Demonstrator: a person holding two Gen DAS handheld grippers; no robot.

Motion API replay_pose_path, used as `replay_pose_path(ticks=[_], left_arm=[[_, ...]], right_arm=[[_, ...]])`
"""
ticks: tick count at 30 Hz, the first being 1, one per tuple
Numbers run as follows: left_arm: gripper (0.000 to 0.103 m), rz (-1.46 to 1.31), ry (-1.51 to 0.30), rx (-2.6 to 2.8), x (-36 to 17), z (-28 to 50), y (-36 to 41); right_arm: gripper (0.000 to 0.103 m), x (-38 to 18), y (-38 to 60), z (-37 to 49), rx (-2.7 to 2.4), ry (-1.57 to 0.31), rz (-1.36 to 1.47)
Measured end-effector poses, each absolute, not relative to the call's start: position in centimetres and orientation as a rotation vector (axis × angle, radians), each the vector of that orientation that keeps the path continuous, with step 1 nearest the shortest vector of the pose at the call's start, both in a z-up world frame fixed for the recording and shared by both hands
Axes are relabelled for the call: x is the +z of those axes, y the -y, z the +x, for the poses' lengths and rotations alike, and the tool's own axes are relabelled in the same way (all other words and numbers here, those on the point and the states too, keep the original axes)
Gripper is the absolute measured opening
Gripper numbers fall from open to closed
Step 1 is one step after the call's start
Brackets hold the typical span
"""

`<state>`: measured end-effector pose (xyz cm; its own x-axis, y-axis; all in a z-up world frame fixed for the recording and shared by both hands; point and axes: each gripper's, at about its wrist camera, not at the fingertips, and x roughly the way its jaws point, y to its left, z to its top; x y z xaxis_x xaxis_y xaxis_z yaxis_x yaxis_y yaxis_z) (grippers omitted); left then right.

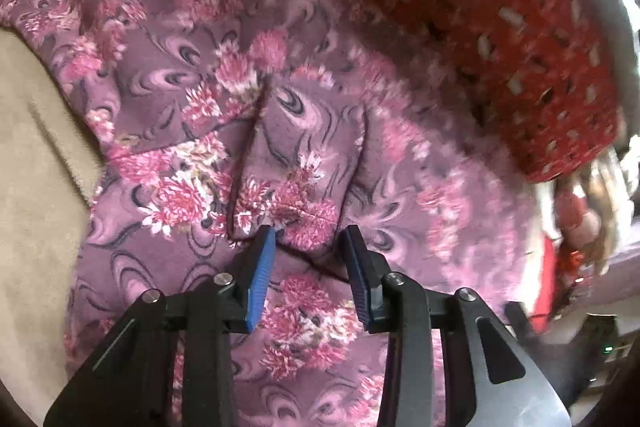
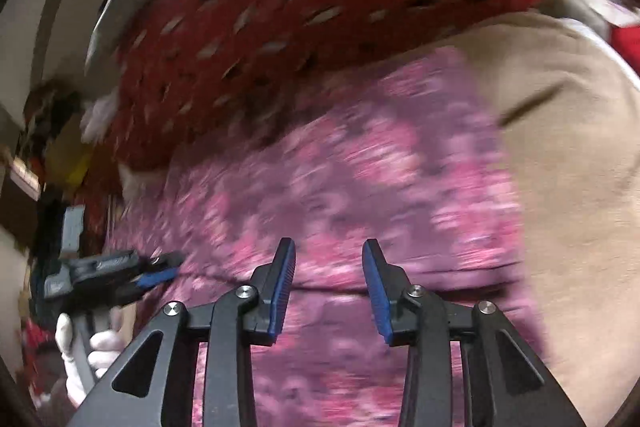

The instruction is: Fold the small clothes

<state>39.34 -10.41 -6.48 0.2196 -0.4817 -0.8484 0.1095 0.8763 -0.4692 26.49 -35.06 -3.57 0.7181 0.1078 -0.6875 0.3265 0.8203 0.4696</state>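
**Both claws spread over the floral garment, nothing gripped**

Blue-padded fingers of the left claw [image 1: 308, 237] fill the bottom of the left wrist view, spread wide with nothing between them. Just past their tips lies the purple floral garment [image 1: 168, 75], spread over most of the frame, with a patch pocket [image 1: 300, 155] at centre and a dark edge or fold line running across between the pads. A beige cloth [image 1: 36, 155] shows at the left edge, and a red knitted piece with openwork holes [image 1: 500, 27] lies along the upper right, touching or overlapping the garment's far edge.

In the right wrist view the right claw [image 2: 329, 247] is likewise wide and empty, hovering over the same floral fabric, which is heavily motion-blurred. At the lower left of that frame the left claw appears again, held in a white-gloved hand [image 2: 100, 343].

Judging by the pose, the next move is a pinch on the near edge or fold line. Risks: the print hides seams, so a claw could close on the pocket flap alone, or on one layer, and drag the fold askew. With this much blur, the right claw could land off the edge. Lifting may also snag the red knit.
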Motion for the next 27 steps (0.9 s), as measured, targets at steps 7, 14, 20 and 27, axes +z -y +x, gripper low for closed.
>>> replay_pose_path(ticks=[7,14,20,27], left_arm=[[0.050,-0.486,-1.193,-0.376,-3.3,41.4,0.8],[0.050,-0.651,-1.179,-0.095,-5.3,48.4,-14.5],[0.050,-0.775,-1.130,0.059,-6.9,53.2,-21.2],[0.047,-0.813,-1.088,0.141,-8.9,56.8,-20.8]], right_arm=[[0.038,-2.3,26.2,34.3,0.000,-0.805,0.456],[0.062,-6.6,16.8,41.1,0.064,-0.888,0.245],[0.073,-7.3,15.1,39.8,0.069,-0.782,0.136],[0.081,-7.5,15.3,39.7,0.121,-0.758,0.168]])
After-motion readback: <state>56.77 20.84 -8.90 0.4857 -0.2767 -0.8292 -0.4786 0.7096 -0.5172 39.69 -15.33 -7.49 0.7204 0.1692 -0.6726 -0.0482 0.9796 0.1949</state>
